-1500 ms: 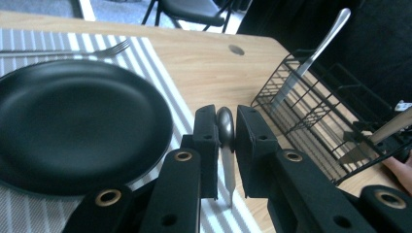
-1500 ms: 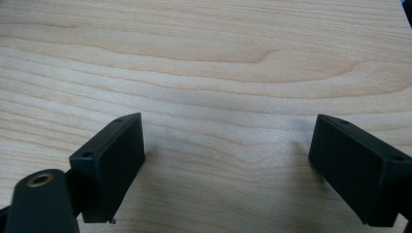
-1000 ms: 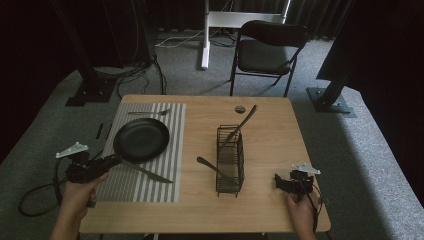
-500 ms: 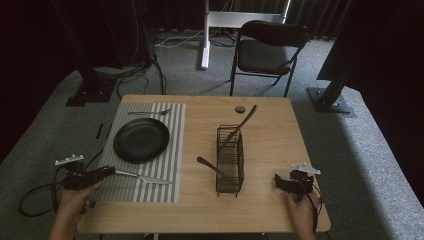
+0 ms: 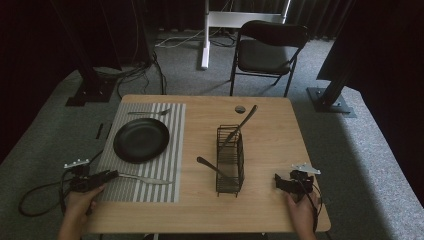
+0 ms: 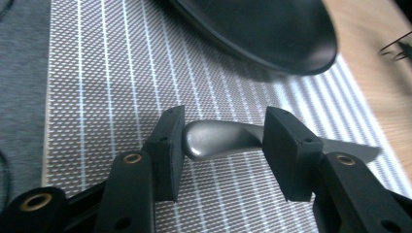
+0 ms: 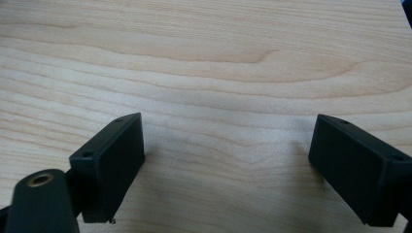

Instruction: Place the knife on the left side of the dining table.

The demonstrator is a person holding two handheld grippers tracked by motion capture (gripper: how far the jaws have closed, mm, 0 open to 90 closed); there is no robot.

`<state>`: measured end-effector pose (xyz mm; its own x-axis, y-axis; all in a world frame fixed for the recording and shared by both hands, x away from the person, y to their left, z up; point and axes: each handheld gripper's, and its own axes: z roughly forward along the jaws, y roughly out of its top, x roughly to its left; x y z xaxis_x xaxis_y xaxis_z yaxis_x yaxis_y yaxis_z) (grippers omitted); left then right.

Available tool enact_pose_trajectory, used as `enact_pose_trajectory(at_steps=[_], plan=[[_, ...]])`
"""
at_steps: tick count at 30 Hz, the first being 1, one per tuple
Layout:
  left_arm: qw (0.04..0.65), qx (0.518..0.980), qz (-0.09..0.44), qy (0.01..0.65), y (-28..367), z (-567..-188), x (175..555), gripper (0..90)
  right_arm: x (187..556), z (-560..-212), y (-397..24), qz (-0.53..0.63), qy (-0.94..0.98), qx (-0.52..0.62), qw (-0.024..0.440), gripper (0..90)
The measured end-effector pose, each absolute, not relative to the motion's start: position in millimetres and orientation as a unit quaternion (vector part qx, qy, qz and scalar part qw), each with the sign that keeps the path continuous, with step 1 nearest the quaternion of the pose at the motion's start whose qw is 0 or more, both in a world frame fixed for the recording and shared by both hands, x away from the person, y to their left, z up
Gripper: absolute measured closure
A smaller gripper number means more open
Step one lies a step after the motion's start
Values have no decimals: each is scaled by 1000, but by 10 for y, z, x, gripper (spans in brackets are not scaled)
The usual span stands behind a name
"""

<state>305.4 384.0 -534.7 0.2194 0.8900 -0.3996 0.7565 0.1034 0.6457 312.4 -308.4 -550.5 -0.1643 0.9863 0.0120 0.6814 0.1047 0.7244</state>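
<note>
I'm setting a place around the plate (image 5: 141, 140), and it is partly done. A fork (image 5: 148, 113) lies on the mat (image 5: 172, 165) just beyond the plate. The knife (image 5: 146, 178) now lies flat on the mat on the near side of the plate, apart from its rim.

My left tongs (image 5: 107, 175) have just been opening. In the left gripper view the knife (image 6: 221, 140) handle sits between the jaws, with a gap on the right side and the left pad close against it (I can't tell if it touches). I read the knife as set down and released, with the left tongs (image 6: 221, 145) about half open and gripping nothing.

My right tongs (image 5: 278, 183) rest on the table (image 5: 270, 130), well to the right of the plate, past the caddy (image 5: 230, 159). In the right gripper view the right tongs (image 7: 226, 167) stand wide open over bare wood, holding nothing.

What is left, I judge, is the cutlery at the caddy: one long piece (image 5: 241, 126) stands leaning out of it, and one spoon (image 5: 214, 168) lies at its near left side, handle pointing toward the plate.

Count: one plate, one mat, one fork, one knife, one caddy, two utensils at it, and one small dark disc (image 5: 240, 108) on the table beyond the caddy.
</note>
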Motion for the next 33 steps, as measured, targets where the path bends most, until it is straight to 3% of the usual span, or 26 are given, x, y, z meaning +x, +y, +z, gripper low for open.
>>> enact_pose_trajectory(at_steps=[8,19,22,29,32,33], plan=[[378,686,144,605,3742,-5365,2996,489,3124,-5505,-3084,304,700,596,251,120],[375,675,201,603,3611,-5317,2724,438,3124,-5505,-3084,304,700,596,251,121],[364,671,244,598,3445,-5303,2555,426,3124,-5505,-3084,304,700,596,250,121],[358,674,253,595,3197,-5275,2427,351,3124,-5505,-3084,304,700,596,250,121],[351,670,256,602,3137,-5281,2407,268,3124,-5505,-3084,304,700,596,250,121],[351,670,251,604,3111,-5301,2397,200,3124,-5505,-3085,304,700,596,250,120]])
